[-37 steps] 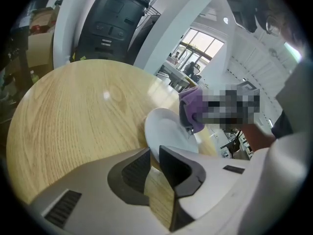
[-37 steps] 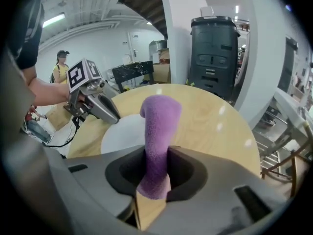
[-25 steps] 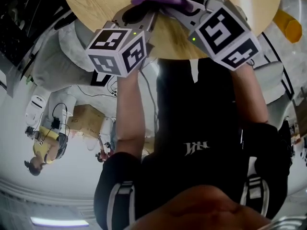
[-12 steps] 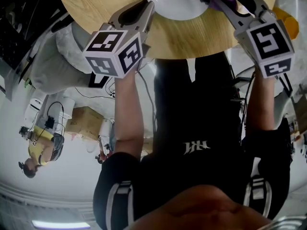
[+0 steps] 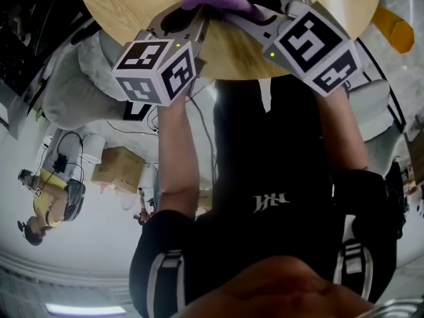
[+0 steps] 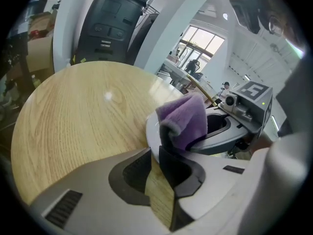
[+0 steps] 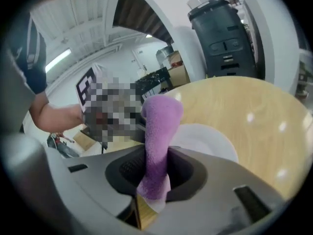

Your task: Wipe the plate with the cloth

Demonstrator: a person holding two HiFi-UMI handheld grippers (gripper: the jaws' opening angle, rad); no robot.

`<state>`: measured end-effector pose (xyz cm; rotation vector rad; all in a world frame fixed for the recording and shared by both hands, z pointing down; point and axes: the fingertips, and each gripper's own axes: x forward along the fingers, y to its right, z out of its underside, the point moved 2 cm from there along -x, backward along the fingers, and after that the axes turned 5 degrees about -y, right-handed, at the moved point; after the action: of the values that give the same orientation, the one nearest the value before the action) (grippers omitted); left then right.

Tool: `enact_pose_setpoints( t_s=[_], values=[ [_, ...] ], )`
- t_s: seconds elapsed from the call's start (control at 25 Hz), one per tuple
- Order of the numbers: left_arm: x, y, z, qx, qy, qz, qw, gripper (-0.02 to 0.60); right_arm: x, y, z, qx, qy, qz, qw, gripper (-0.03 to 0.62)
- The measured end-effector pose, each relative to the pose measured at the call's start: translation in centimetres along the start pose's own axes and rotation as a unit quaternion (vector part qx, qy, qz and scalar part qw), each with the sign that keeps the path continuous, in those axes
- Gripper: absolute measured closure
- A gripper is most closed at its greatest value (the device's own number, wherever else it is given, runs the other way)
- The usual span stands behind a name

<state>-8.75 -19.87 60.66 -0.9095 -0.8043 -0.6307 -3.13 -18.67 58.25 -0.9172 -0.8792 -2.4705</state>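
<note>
The right gripper (image 7: 157, 156) had its fingers clamped on the purple cloth (image 7: 160, 124), which stood up over the white plate (image 7: 208, 138) on the table (image 6: 83, 111). The left gripper (image 6: 154, 153) had its fingers set narrow, pinching the plate's near rim.

A round table (image 5: 132, 5) (image 6: 73, 116) (image 7: 254, 111) with a pale wood-grain top carries one white plate (image 6: 152, 132) (image 7: 205, 136). It lies flat toward the near edge, with wood stretching beyond it.
</note>
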Motion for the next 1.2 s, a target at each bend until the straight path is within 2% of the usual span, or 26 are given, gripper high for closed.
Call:
enact_pose_setpoints(
  t_s=[0.16,0.36,0.52,0.6,0.68,0.8,0.92,1.0,1.2],
  values=[
    [0.1,0.1,-0.3,0.002,0.002,-0.001,1.0000,0.526,-1.8,2.4,1.6,-0.029,-0.043,0.061,0.997,0.499],
    [0.4,0.2,-0.2,0.005,0.001,-0.001,1.0000,0.526,-6.1,5.5,4.1,-0.007,-0.048,0.118,0.992,0.499],
    [0.4,0.1,0.0,0.006,0.002,-0.001,1.0000,0.526,-7.6,6.2,4.9,0.004,-0.055,0.148,0.988,0.499],
    [0.4,0.2,0.1,0.006,0.002,-0.001,1.0000,0.526,-7.6,5.1,3.9,-0.006,-0.039,0.138,0.990,0.499],
    [0.4,0.3,0.0,0.008,0.001,-0.001,1.0000,0.526,-6.9,3.0,2.2,-0.017,-0.015,0.102,0.995,0.499],
    [0.4,0.3,-0.1,0.010,0.000,-0.003,0.9999,0.526,-3.7,-0.1,0.6,0.002,0.010,0.032,0.999,0.499],
    [0.2,0.2,0.1,0.011,0.000,-0.004,0.9999,0.526,-0.5,-1.9,0.3,0.021,0.019,-0.007,1.000,0.499],
    [0.0,0.2,0.0,0.012,0.003,-0.003,0.9999,0.530,-0.1,-2.1,0.5,0.020,0.013,-0.008,1.000,0.499],
    [-0.4,0.2,0.0,0.012,0.006,0.000,0.9999,0.526,-1.2,-0.6,1.7,-0.006,-0.023,0.034,0.999,0.499]
  ],
)
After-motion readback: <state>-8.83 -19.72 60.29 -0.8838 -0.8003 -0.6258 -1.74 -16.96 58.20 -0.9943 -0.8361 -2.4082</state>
